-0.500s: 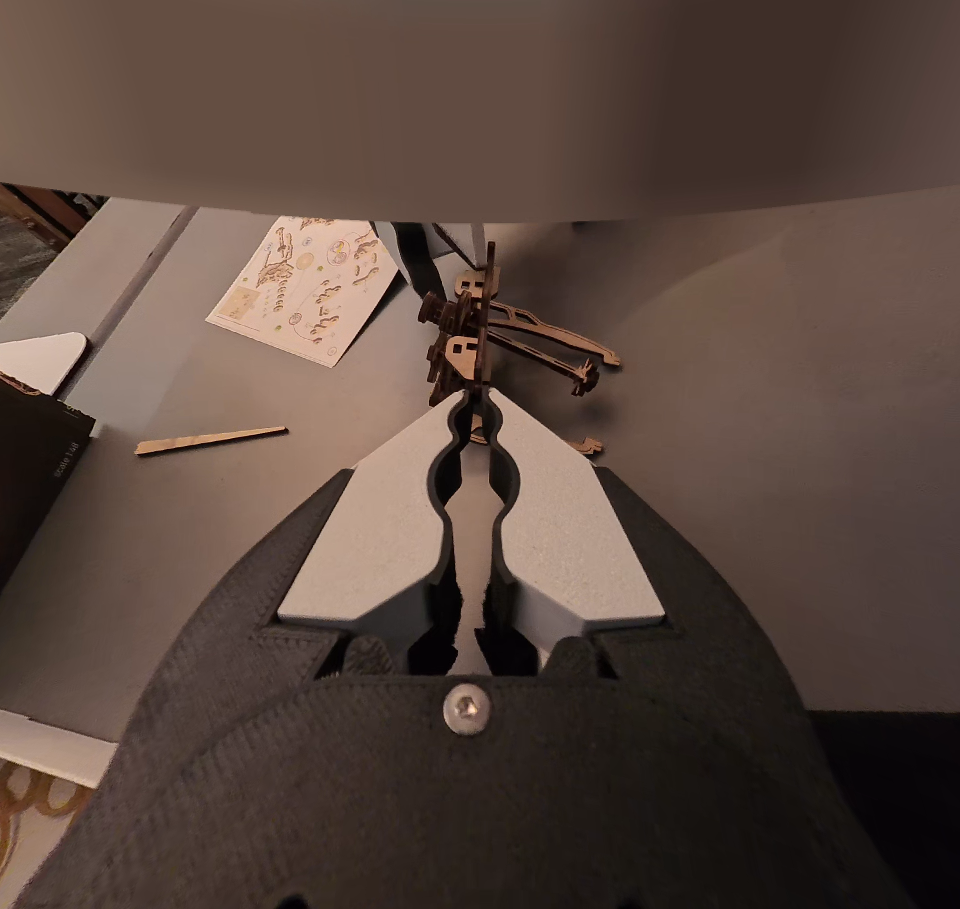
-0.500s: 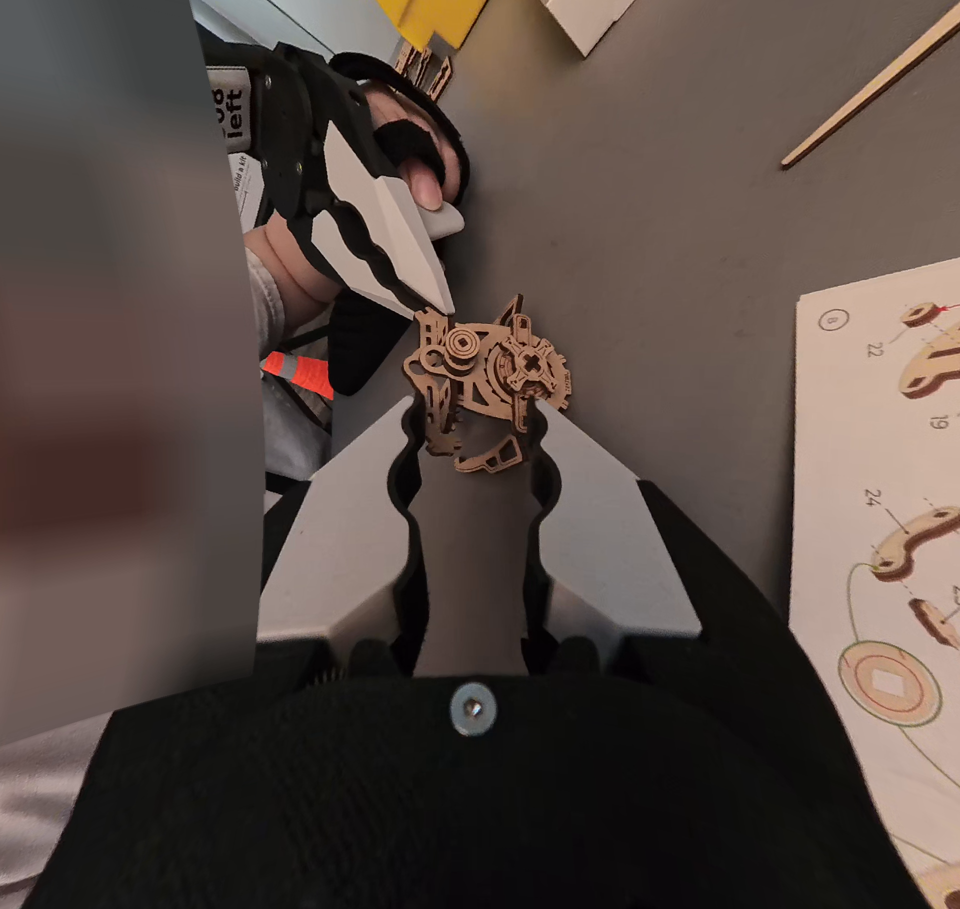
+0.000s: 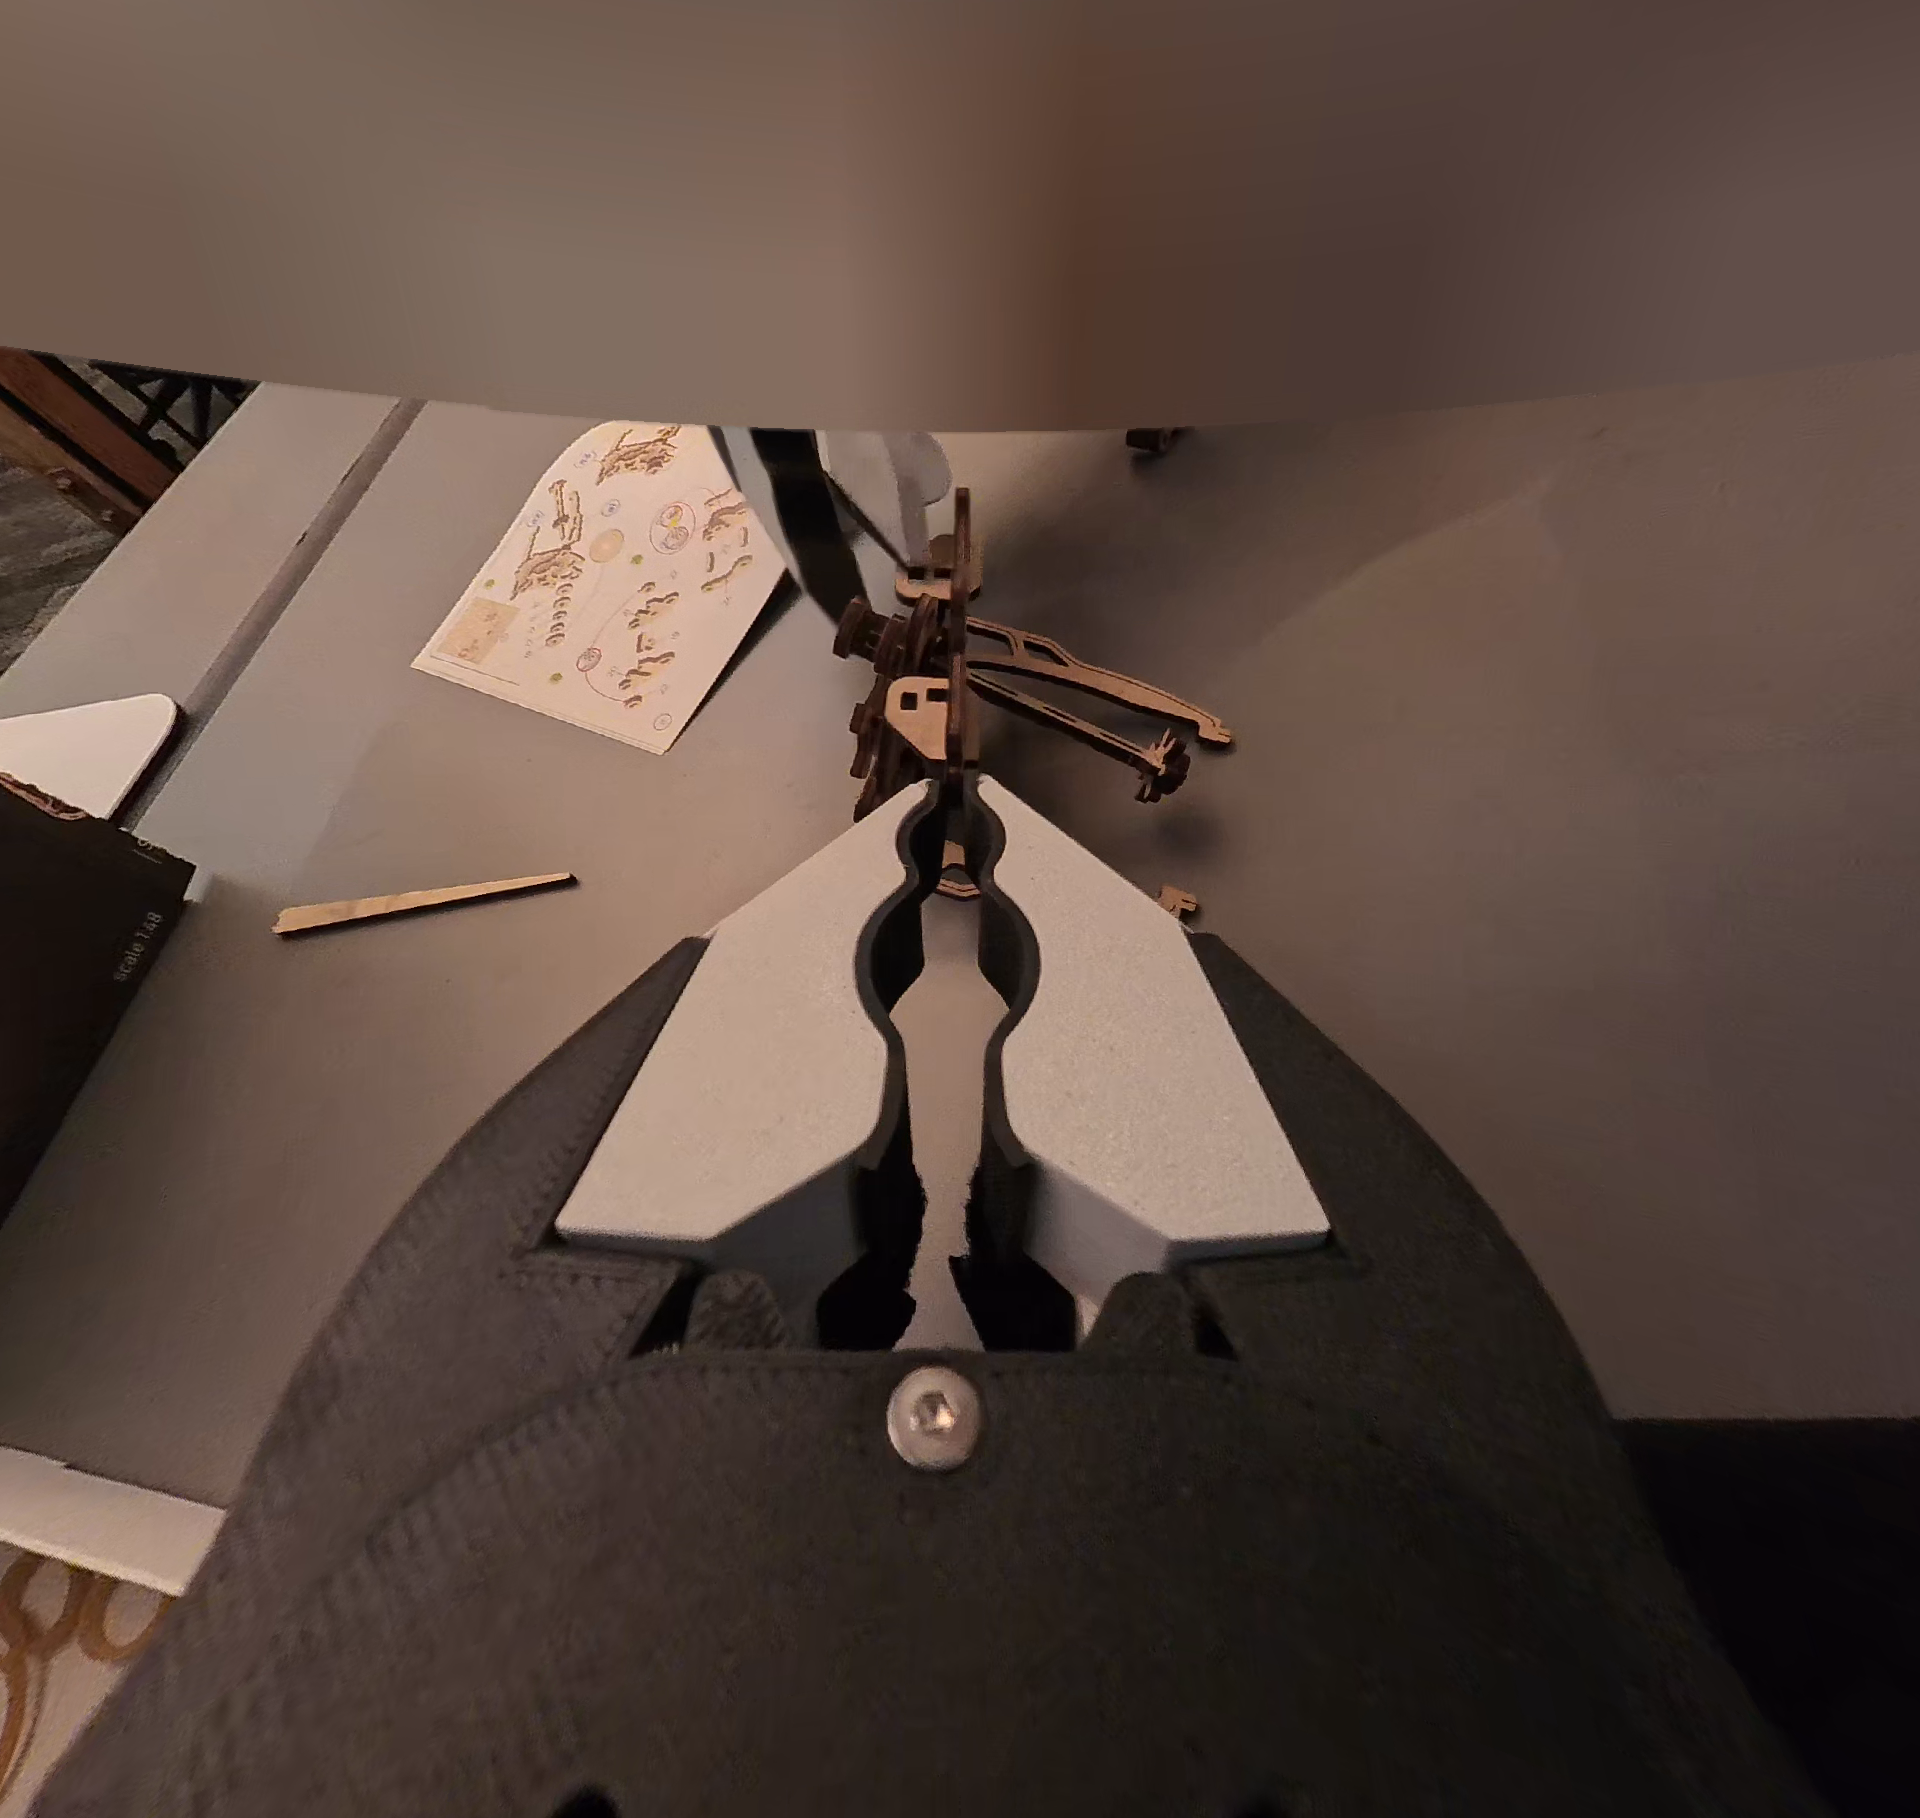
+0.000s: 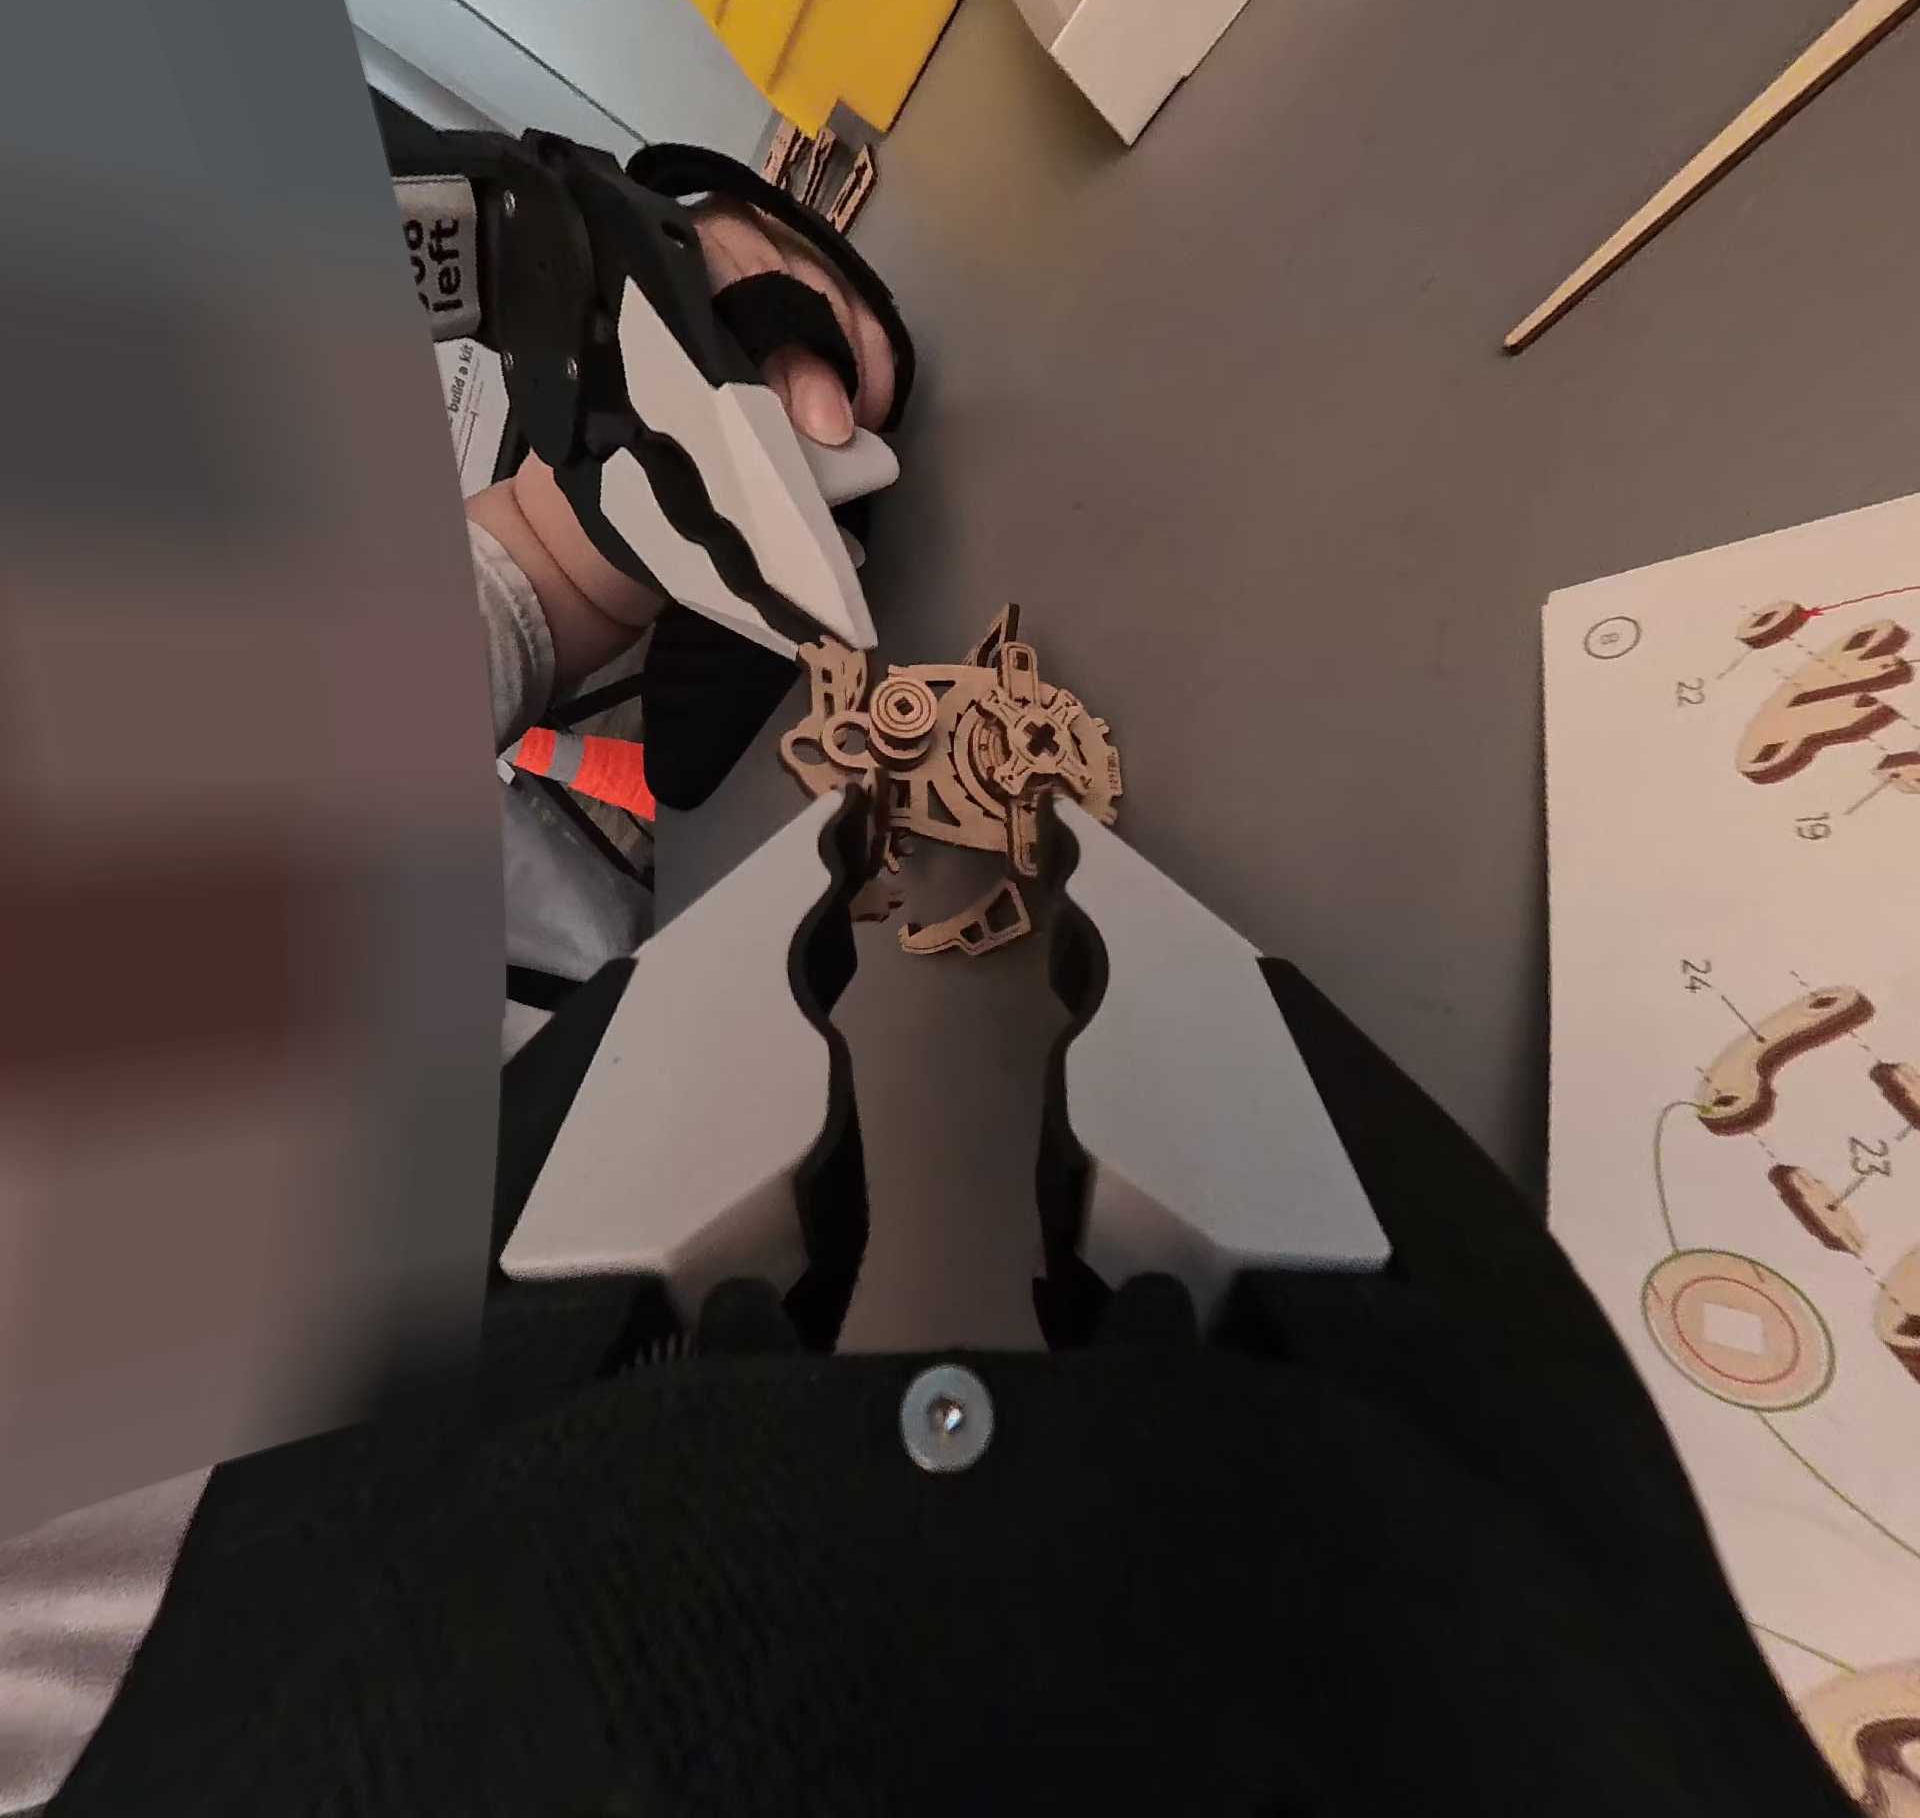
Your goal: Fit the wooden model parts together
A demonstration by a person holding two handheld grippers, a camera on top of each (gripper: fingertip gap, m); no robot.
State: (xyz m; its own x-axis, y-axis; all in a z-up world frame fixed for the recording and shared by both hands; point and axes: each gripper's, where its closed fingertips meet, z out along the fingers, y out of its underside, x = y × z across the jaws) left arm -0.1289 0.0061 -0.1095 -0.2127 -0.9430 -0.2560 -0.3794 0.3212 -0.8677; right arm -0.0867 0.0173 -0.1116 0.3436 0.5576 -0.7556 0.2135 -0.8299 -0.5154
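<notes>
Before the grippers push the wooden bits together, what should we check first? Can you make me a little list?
1. Left gripper pinching the wooden model by its edge: ok.
2. Right gripper fingers either side of the model: ok; firm grip: cannot tell.
3. Model lifted off the grey table: cannot tell.
4. Instruction sheet in sight: ok.
5. Loose wooden stick out of the way: ok.
6. Next part to add already picked: cannot tell.
</notes>
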